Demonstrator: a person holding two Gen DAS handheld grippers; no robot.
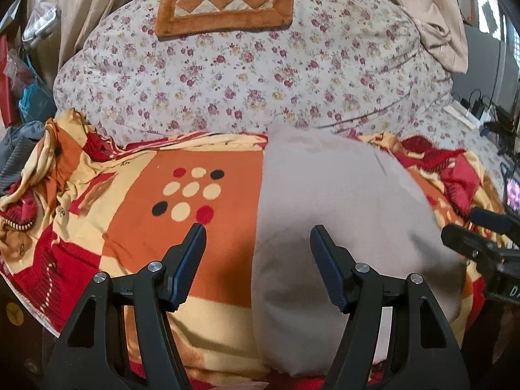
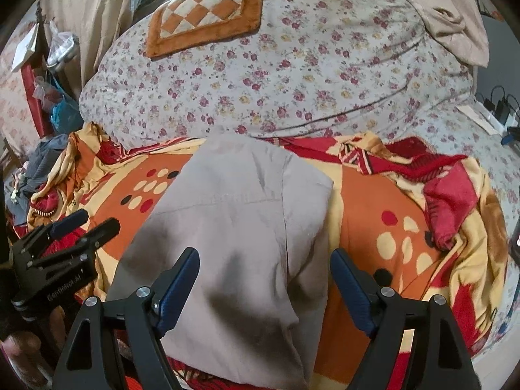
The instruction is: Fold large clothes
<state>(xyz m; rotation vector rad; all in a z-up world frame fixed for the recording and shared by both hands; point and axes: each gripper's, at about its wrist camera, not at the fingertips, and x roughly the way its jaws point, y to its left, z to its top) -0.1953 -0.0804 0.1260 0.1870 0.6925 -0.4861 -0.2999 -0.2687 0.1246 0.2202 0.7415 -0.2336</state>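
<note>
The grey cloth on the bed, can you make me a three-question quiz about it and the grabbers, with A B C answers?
1. Where does the grey garment lie?
A. on the orange blanket
B. on the checkered cushion
C. on the floor

2. What colour are the grippers' finger pads?
A. white
B. green
C. dark blue

3. How is the right gripper?
A. shut on the garment
B. open
C. out of sight

Answers: 1 A, it rests on the orange blanket. 2 C, the pads look dark blue. 3 B, its fingers stand apart above the cloth, like the left gripper.
</note>
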